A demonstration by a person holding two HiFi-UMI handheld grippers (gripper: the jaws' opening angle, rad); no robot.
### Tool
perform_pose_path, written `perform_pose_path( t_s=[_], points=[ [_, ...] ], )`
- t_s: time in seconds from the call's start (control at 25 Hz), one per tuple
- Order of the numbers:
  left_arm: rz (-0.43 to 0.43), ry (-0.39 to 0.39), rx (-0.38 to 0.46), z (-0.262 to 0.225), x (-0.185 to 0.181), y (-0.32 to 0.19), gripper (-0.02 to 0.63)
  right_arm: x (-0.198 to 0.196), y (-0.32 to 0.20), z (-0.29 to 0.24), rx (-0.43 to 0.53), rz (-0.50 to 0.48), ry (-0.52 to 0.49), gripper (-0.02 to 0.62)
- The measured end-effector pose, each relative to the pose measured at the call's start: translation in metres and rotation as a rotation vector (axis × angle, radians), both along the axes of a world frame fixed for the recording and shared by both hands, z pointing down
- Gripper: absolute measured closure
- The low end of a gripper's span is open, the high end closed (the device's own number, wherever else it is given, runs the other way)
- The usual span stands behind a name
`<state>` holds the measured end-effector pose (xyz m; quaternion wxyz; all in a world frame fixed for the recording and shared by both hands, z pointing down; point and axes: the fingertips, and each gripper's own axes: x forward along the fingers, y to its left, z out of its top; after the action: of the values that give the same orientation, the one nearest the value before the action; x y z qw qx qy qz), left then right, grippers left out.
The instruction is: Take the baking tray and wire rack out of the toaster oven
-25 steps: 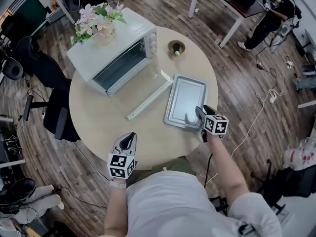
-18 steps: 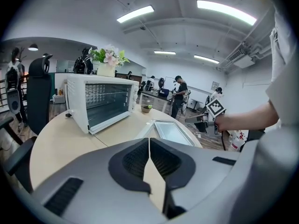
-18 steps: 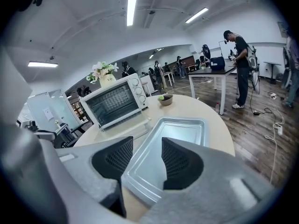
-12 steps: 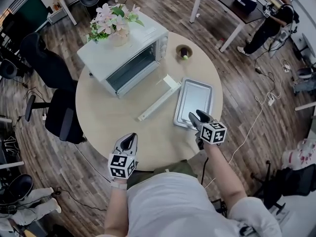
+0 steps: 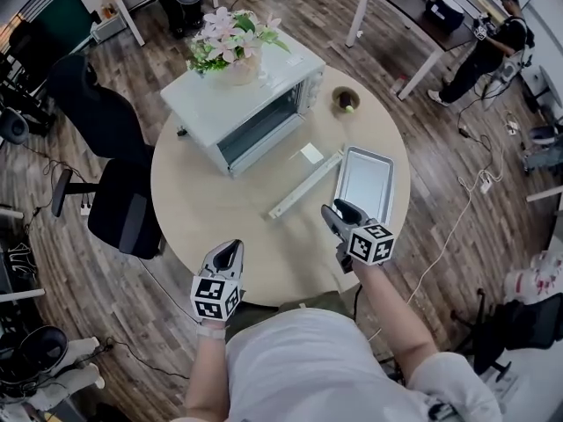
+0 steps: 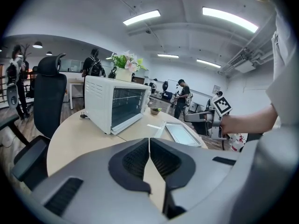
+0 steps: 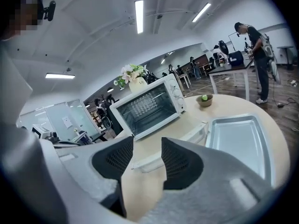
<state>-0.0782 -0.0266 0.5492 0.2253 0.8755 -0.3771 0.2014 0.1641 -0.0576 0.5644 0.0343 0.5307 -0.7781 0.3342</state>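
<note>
The white toaster oven stands at the back left of the round table, its glass door folded down flat with the handle bar towards me. A wire grid shows inside the cavity. The silver baking tray lies flat on the table right of the door, also in the right gripper view and the left gripper view. My right gripper hovers open and empty just left of the tray's near end. My left gripper is shut on nothing at the table's front edge.
A small bowl with a green thing sits behind the tray. A pot of flowers stands on the oven. A black office chair is left of the table. A person stands far back right by a desk.
My right gripper has come off the tray's near end, rising and moving left; the tray stays where it lay. The left gripper stays shut and has shifted slightly along the front edge.
</note>
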Motion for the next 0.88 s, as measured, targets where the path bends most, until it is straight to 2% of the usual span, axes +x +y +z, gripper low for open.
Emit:
perform_pose_path(
  t_s=[0.44, 0.88],
  points=[
    [-0.004, 0.004, -0.010, -0.005, -0.056, -0.010, 0.614, -0.070, -0.020, -0.013, 0.037, -0.037, -0.021, 0.400],
    [0.001, -0.005, -0.039, 0.006, -0.108, -0.029, 0.614, -0.124, -0.081, -0.009, 0.061, -0.020, -0.139, 0.400]
  ],
)
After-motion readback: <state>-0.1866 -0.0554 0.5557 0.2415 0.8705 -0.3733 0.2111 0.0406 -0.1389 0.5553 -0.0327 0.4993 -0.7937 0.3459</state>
